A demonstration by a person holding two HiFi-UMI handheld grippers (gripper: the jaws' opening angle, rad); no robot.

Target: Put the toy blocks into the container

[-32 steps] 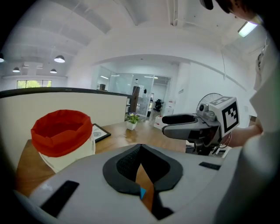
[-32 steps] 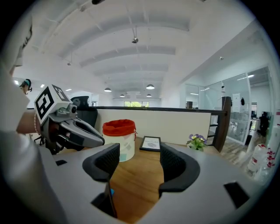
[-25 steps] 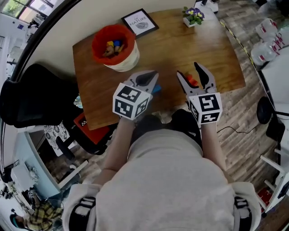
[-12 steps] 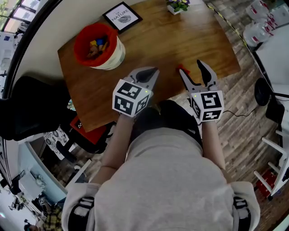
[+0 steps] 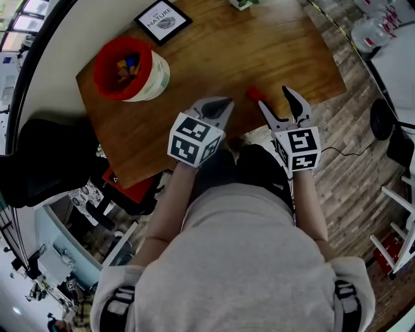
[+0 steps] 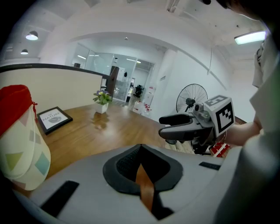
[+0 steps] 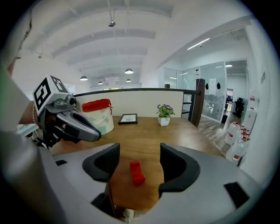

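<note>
Toy block, red, lies on the counter well apart from the container; we see it ahead of our right gripper, in the gap between its wide-spread fingers, untouched; our left gripper has its fingers pressed together on nothing and sits nearer the container than the right one; the red-rimmed container holds coloured blocks; a framed picture stands just beyond it.

Beige short-sleeved shirt; grey left gripper and right gripper bear black-and-white marker cubes.
</note>
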